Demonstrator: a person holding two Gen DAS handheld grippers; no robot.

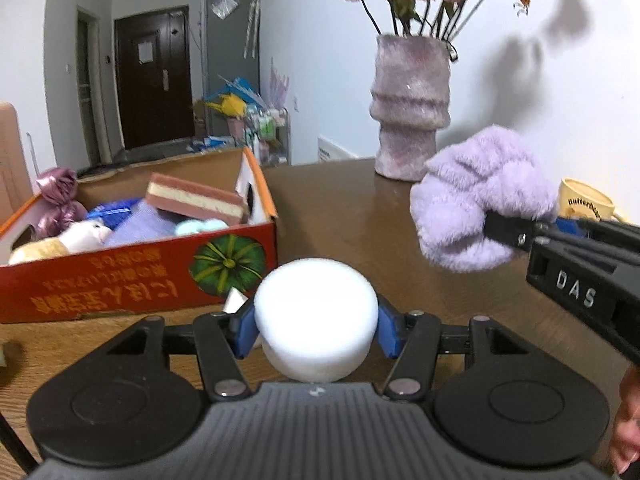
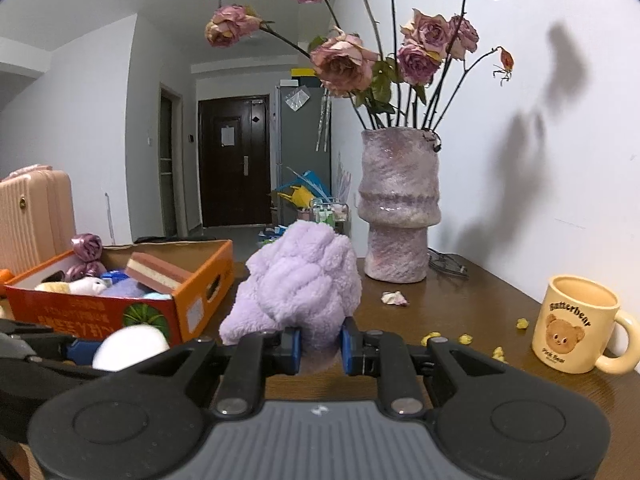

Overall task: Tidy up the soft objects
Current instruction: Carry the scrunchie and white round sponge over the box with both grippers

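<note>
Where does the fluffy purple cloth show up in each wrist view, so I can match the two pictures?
Left wrist view: fluffy purple cloth at right of centre, clamped by the right hand-held gripper that enters from the right edge.
Right wrist view: the cloth sits at centre, just above the gripper's own blue pads.
Shared landmark: the purple vase of dried roses, behind the cloth in both.

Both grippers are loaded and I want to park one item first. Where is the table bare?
Bare wood lies between the orange box and the vase, under the held purple plush. The stretch between vase and mug carries scattered petals. The box is crowded.
</note>
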